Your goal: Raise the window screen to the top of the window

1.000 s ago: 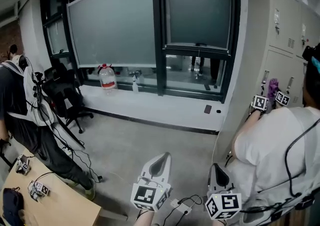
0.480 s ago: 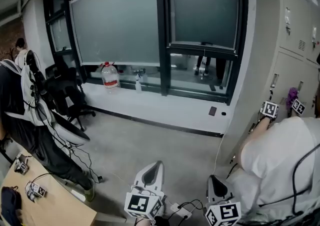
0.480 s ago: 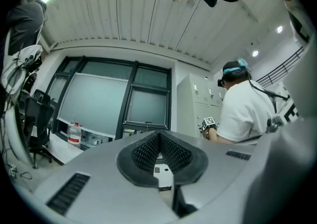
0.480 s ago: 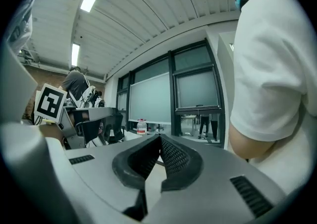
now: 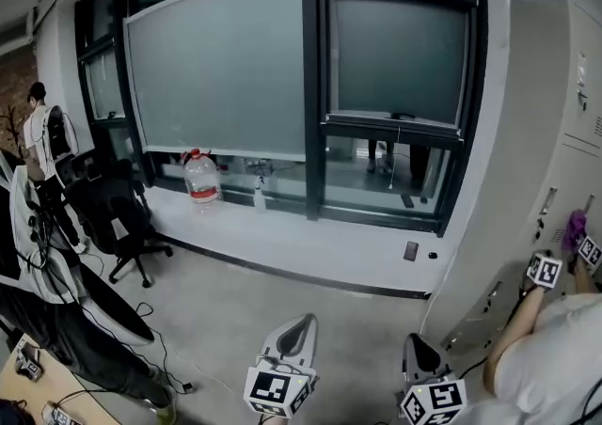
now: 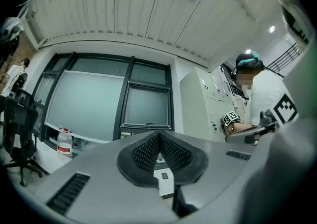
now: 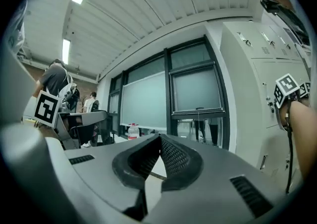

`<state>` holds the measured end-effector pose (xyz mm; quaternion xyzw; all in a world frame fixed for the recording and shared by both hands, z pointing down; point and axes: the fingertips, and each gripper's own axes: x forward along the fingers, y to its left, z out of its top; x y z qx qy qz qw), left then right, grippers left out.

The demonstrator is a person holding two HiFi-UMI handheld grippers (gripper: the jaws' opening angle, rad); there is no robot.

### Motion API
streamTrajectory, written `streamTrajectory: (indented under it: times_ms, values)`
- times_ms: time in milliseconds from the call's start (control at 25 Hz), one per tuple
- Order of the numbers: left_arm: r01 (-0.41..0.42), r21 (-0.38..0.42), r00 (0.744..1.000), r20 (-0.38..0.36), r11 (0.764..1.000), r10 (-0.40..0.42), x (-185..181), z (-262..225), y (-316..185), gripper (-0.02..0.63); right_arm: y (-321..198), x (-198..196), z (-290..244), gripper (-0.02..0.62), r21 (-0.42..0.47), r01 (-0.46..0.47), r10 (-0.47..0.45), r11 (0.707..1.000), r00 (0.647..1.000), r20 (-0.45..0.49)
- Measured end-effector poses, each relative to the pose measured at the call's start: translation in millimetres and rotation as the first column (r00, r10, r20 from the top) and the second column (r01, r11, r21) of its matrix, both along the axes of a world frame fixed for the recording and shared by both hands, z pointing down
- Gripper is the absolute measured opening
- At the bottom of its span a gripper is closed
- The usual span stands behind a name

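The window [image 5: 310,85] fills the far wall. Its narrow right pane has a grey screen [image 5: 400,52] drawn partway down, with the bottom bar [image 5: 395,122] above an uncovered strip and a thin cord [image 5: 395,150] hanging from it. A wide screen [image 5: 216,66] covers the left pane. My left gripper [image 5: 299,322] and right gripper [image 5: 415,343] sit low at the head view's bottom edge, well short of the window. Both point toward it with nothing held. The left gripper [image 6: 159,136] has its pads together, and the right gripper [image 7: 160,139] does too.
A water bottle [image 5: 200,176] and a spray bottle [image 5: 259,196] stand on the sill ledge [image 5: 301,240]. An office chair [image 5: 122,216] is at the left, and a person [image 5: 42,141] stands beyond it. Grey lockers [image 5: 546,160] rise on the right, where another person [image 5: 550,348] works with grippers.
Both grippers and the head view have moved closer to the window, which looms larger. The person at the lockers has slid toward the lower right corner.
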<state>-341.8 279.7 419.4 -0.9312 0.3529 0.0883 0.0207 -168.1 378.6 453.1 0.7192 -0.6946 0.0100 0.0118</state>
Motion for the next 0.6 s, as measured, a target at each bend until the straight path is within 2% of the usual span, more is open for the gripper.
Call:
streamTrajectory:
  times_ms: [120, 280, 440, 600]
  values:
    - [-0.026, -0.015, 1.000, -0.013, 1.000, 0.026, 7, -1, -43, 0.003, -34, 4, -1, 0.006, 0.018, -0.034, 0.034, 0.999, 0.999, 0.036]
    - [-0.053, -0.057, 0.999, -0.002, 0.997, 0.053, 33, 10, -90, 0.003, -74, 23, 9, 0.006, -0.009, -0.060, 0.061, 0.998, 0.995, 0.078]
    - [-0.082, -0.107, 0.997, 0.004, 0.991, 0.083, 65, 29, -144, 0.003, -127, 54, 23, 0.006, -0.026, -0.073, 0.076, 0.997, 0.990, 0.122]
    - [-0.082, -0.100, 0.997, -0.005, 0.992, 0.082, 117, 43, -228, 0.003, -206, 106, 31, 0.006, -0.013, -0.064, 0.065, 0.998, 0.993, 0.096]
